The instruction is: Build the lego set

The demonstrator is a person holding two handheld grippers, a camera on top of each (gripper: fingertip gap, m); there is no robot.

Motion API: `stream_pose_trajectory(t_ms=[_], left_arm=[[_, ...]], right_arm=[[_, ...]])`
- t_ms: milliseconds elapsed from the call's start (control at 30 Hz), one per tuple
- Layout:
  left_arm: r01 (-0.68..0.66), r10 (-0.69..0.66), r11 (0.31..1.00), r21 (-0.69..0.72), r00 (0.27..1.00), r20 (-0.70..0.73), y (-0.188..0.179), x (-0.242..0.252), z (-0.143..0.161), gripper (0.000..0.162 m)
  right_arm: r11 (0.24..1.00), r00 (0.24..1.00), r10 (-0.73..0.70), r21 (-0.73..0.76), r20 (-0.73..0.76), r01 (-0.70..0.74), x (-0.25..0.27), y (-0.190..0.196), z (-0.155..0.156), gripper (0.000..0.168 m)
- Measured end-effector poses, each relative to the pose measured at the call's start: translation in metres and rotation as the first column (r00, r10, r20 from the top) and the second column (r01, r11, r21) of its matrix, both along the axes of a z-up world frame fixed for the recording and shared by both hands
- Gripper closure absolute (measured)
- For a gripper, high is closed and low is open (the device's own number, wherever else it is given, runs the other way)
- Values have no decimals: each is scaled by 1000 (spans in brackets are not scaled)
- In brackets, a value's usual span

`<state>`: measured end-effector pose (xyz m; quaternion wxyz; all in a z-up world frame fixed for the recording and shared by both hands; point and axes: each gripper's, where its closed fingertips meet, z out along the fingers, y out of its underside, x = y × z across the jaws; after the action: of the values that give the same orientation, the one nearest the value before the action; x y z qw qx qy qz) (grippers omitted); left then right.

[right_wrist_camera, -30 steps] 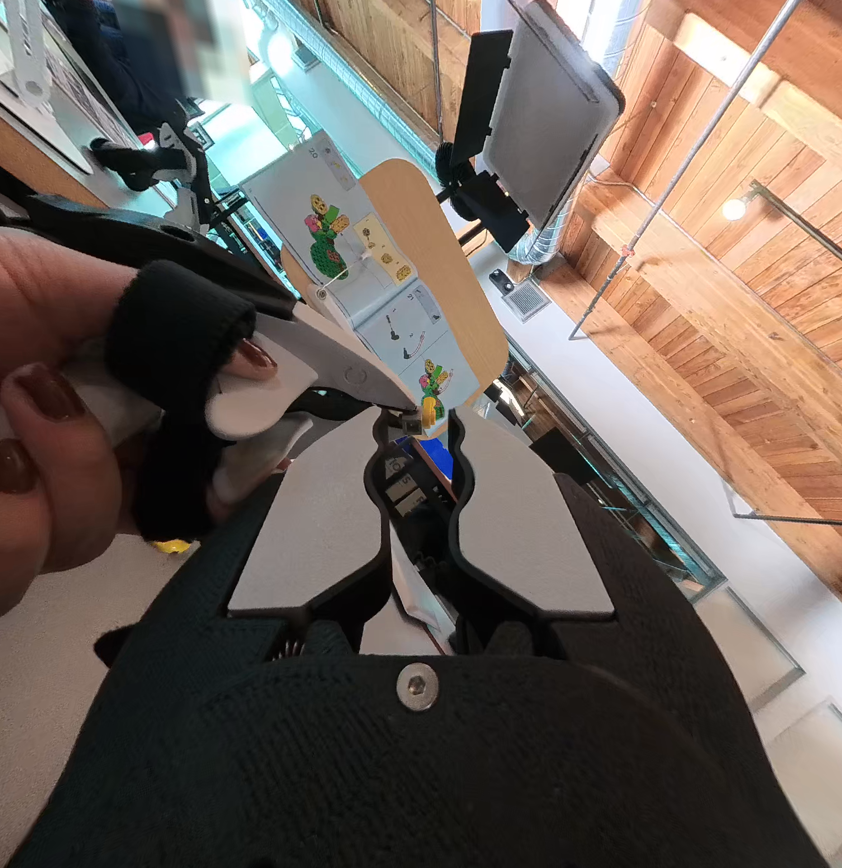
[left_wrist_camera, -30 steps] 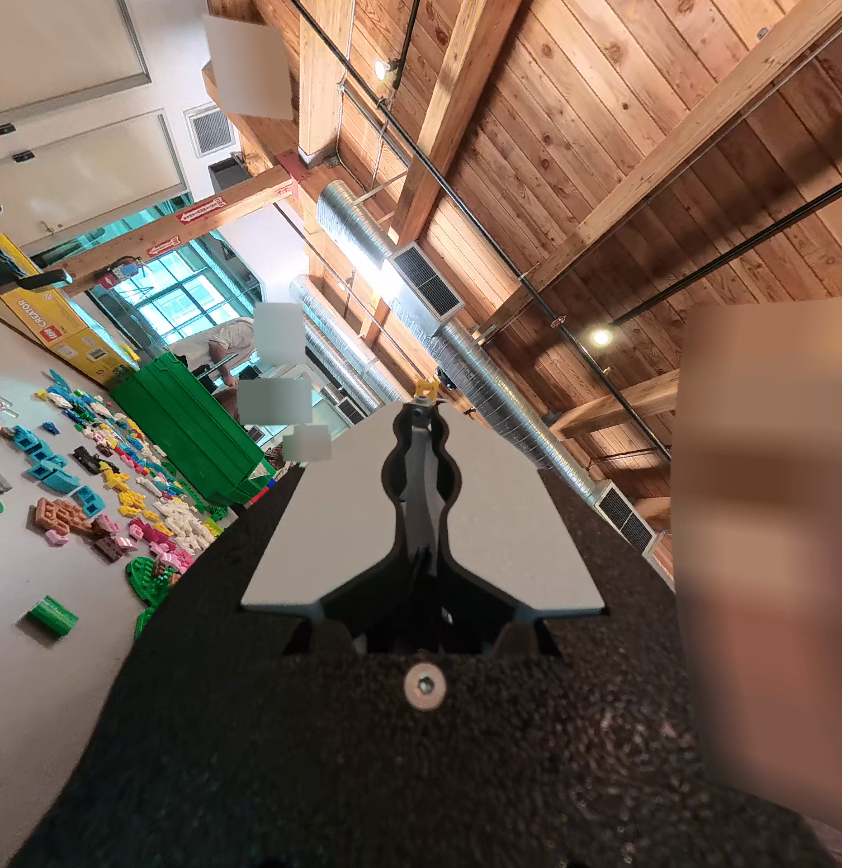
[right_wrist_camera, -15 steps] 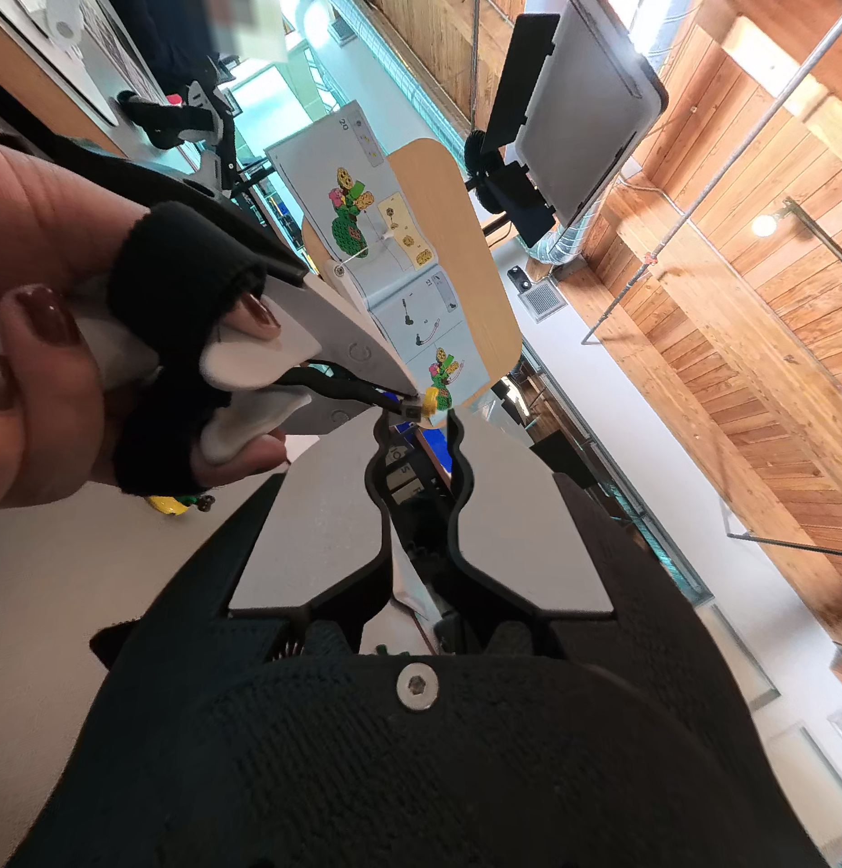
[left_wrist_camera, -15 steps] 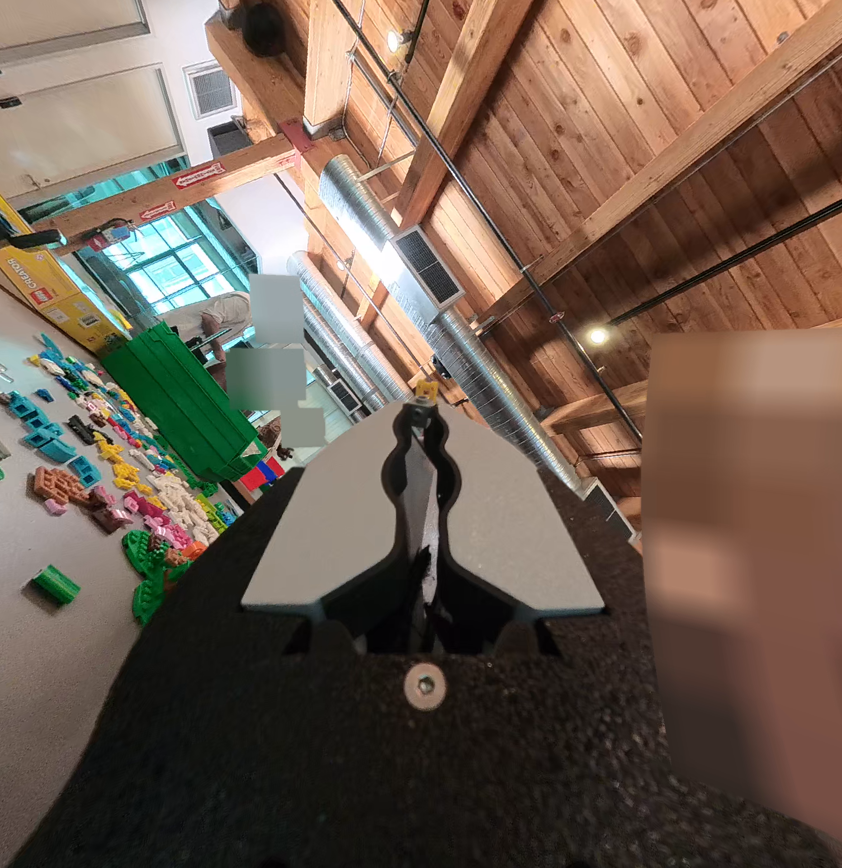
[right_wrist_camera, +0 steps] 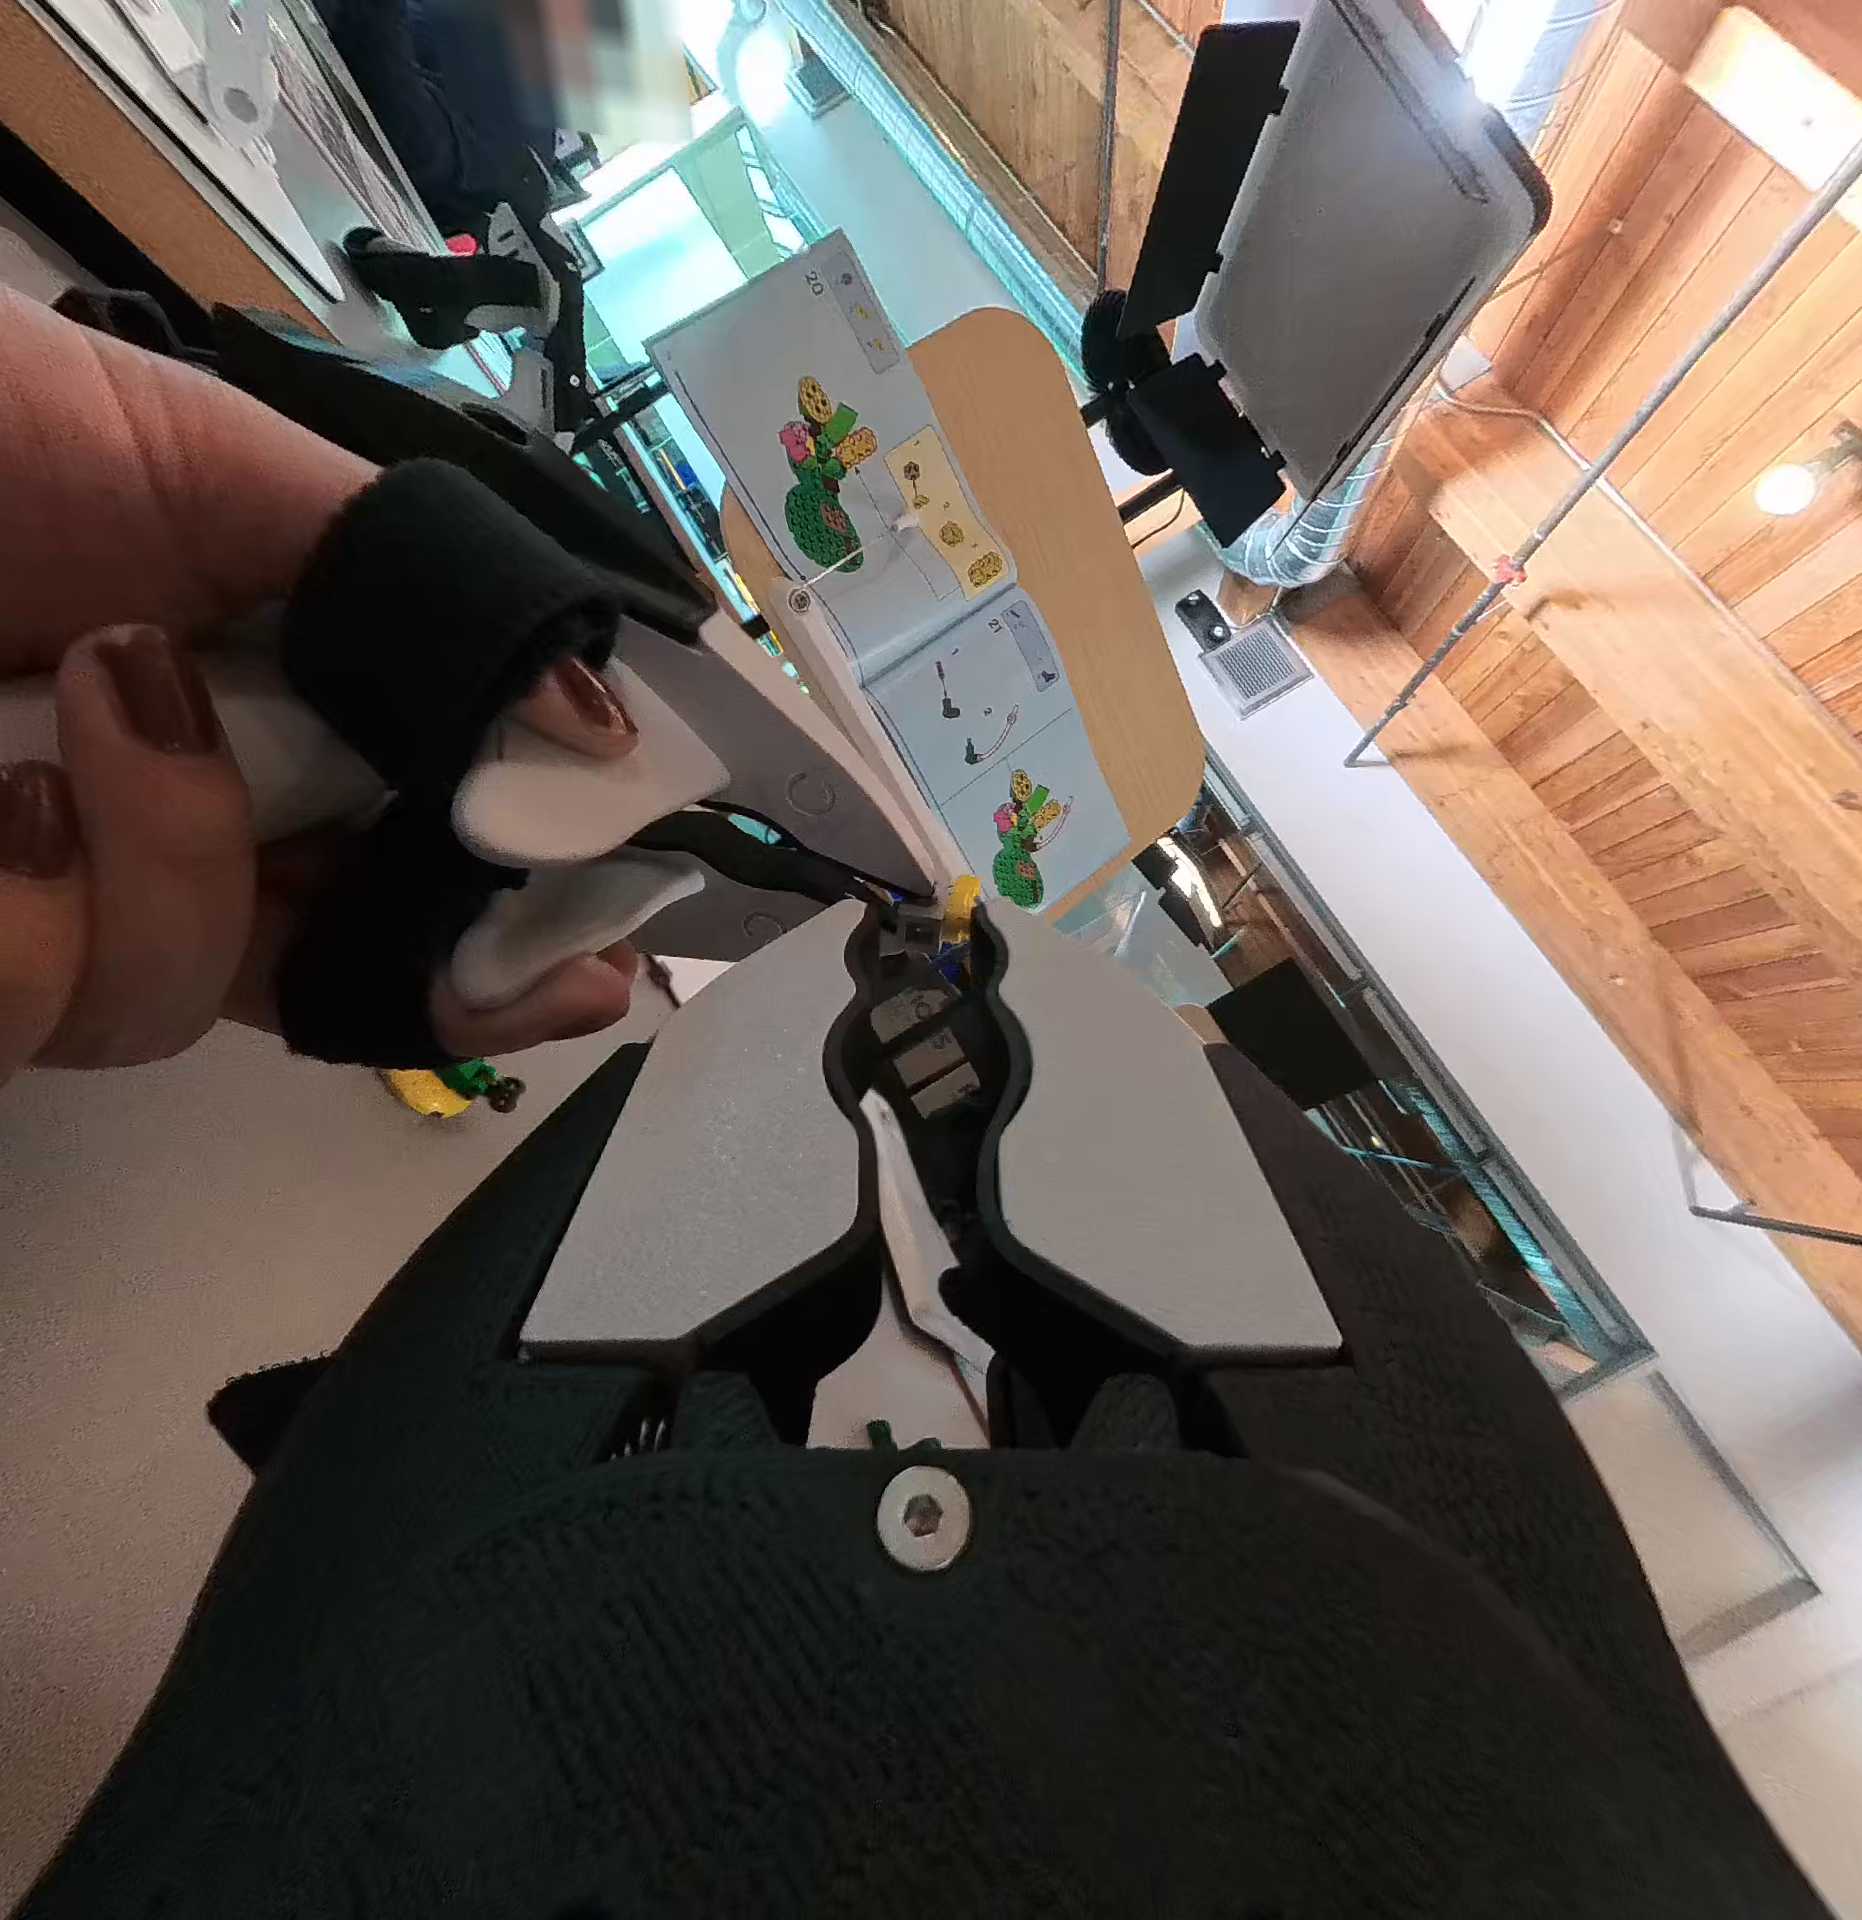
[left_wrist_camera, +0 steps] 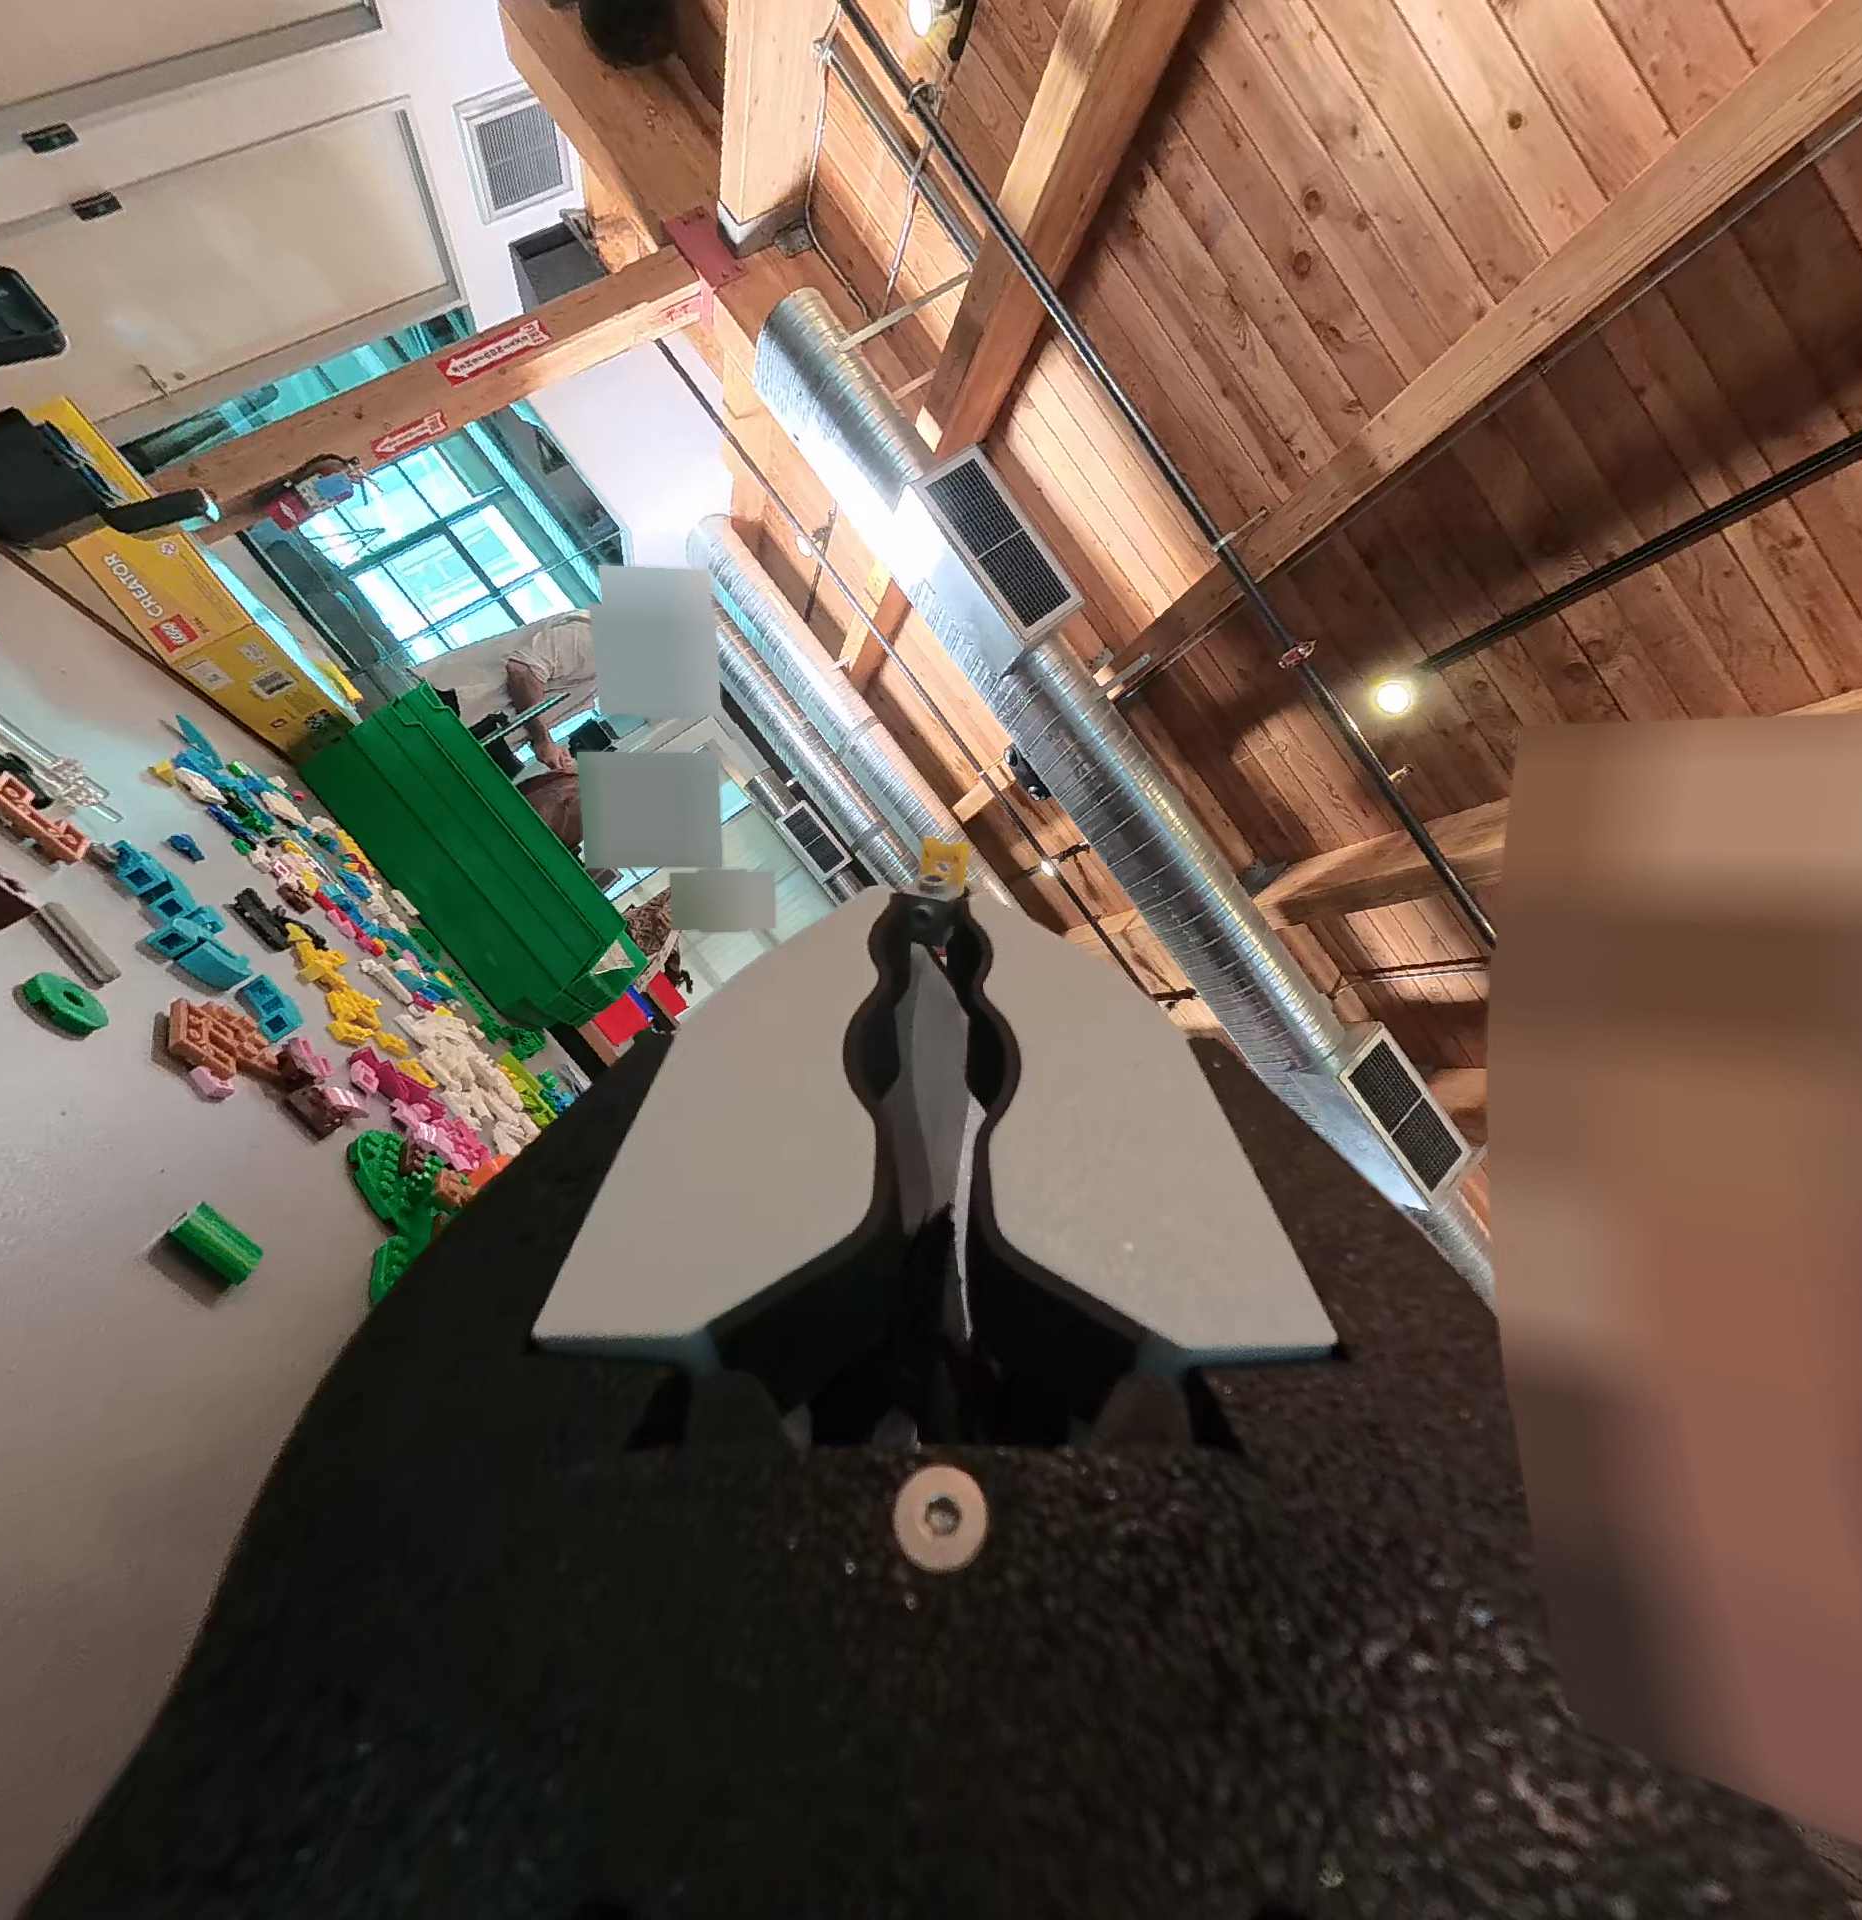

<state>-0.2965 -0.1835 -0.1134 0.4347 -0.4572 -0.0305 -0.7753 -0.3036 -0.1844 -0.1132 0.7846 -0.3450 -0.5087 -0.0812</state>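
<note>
Left gripper (left_wrist_camera: 932,914) is pinched shut on a small grey-and-yellow lego piece (left_wrist_camera: 942,868), raised off the table (left_wrist_camera: 65,1351). Right gripper (right_wrist_camera: 927,925) is nearly closed around that piece (right_wrist_camera: 958,904); actual grip unclear. Loose bricks (left_wrist_camera: 314,997) sit along the table's far edge beside the green bins (left_wrist_camera: 459,852).

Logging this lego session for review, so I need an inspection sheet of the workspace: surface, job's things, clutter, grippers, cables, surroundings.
Surface: pale grey table.
Job's things: sorted loose bricks; small yellow piece held at the left gripper tips; instruction booklet open on a wooden stand.
Clutter: green bins, yellow box.
Grippers: left shut on the piece; right gripper open, meeting it.
Cables: black wire on the left gripper.
Surroundings: wooden ceiling, metal ducts.
</note>
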Motion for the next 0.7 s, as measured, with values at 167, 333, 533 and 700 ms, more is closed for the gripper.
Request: stream_pose_trajectory(t_ms=[167,333,533,700], left_arm=[[3,-4,1000,-13,1000,-13,2,0,-3,154],[-158,164,986,47,959,-231,9,-10,-11,154],[-294,498,849,439,723,-479,-1,-20,-1,154],[-331,823,560,759,328,-464,-4,-27,7,154]], right_arm=[[1000,999,10,-11,30,-10,0,1,-4,152],[986,995,103,-133,10,-101,1,-1,-10,151],[930,987,120,-336,-107,-150,7,7,-10,157],[656,894,139,-636,-426,-406,15,5,14,161]])
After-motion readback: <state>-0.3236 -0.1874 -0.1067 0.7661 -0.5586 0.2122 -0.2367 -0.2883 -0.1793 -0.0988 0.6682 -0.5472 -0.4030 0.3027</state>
